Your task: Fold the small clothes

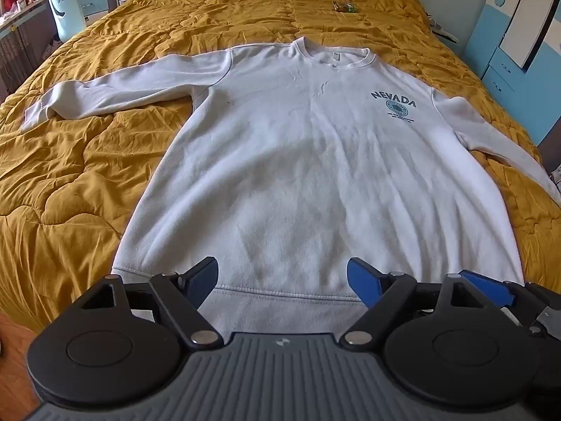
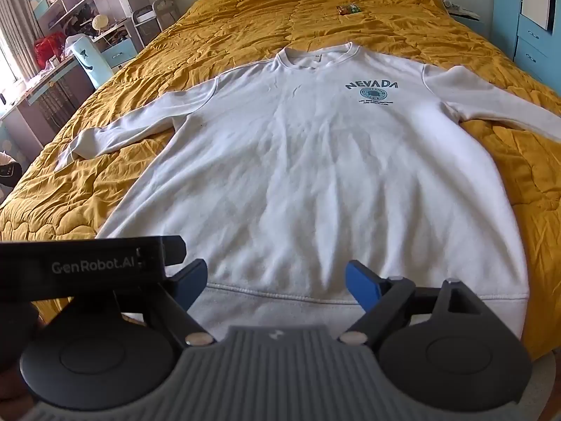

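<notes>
A white sweatshirt (image 1: 298,161) (image 2: 308,175) with a blue NEVADA print lies flat, front up, on a mustard quilt (image 1: 70,182) (image 2: 87,182), both sleeves spread sideways and the hem toward me. My left gripper (image 1: 282,282) hovers open above the hem's middle, nothing between its blue fingers (image 1: 364,284). My right gripper (image 2: 275,284) is also open over the hem, its blue fingers (image 2: 363,286) empty. In the left wrist view the right gripper's blue finger (image 1: 487,286) shows at the lower right. The left gripper's black body (image 2: 84,263) appears at the left of the right wrist view.
A small green and red packet (image 1: 345,7) (image 2: 349,9) lies on the quilt beyond the collar. Shelves and a desk (image 2: 70,35) stand to the left of the bed, blue cabinets (image 1: 508,52) to the right. Wooden floor (image 1: 14,351) shows at the bed's near left corner.
</notes>
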### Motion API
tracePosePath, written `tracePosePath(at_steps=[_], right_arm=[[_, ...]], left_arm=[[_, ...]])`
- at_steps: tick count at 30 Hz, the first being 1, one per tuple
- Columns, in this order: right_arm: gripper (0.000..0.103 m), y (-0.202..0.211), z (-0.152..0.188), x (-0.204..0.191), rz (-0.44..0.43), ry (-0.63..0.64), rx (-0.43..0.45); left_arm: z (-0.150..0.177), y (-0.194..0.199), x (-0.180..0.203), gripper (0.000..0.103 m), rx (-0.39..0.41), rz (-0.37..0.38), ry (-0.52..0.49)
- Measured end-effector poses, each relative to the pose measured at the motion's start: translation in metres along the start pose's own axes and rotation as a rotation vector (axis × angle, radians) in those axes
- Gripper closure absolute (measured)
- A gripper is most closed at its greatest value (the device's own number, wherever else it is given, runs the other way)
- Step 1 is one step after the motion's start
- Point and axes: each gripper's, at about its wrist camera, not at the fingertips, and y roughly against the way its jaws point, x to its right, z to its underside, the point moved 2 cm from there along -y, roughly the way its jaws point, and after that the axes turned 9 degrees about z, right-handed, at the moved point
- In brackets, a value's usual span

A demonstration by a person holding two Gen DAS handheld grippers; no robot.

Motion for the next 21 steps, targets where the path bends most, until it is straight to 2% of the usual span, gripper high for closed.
tracePosePath(at_steps=[4,7,21], right_arm=[[0.021,0.0005,0.0031,-0.0010,-0.003,-0.003,-0.010],[0.021,-0.0039,0.0006,0.0024,-0.007,-0.008,-0.024],[0.021,-0.0040,0.0029,0.0007,0.000,-0.005,-0.014]], left_arm=[[0.0029,-0.0013,0.0035,0.006,-0.020,-0.013,0.003],[0.0001,-0.0035,-0.0024,0.006,-0.019,0.021,0.021],[-0.0001,-0.0042,-0.0012,0.006,-0.013,0.020,0.017]])
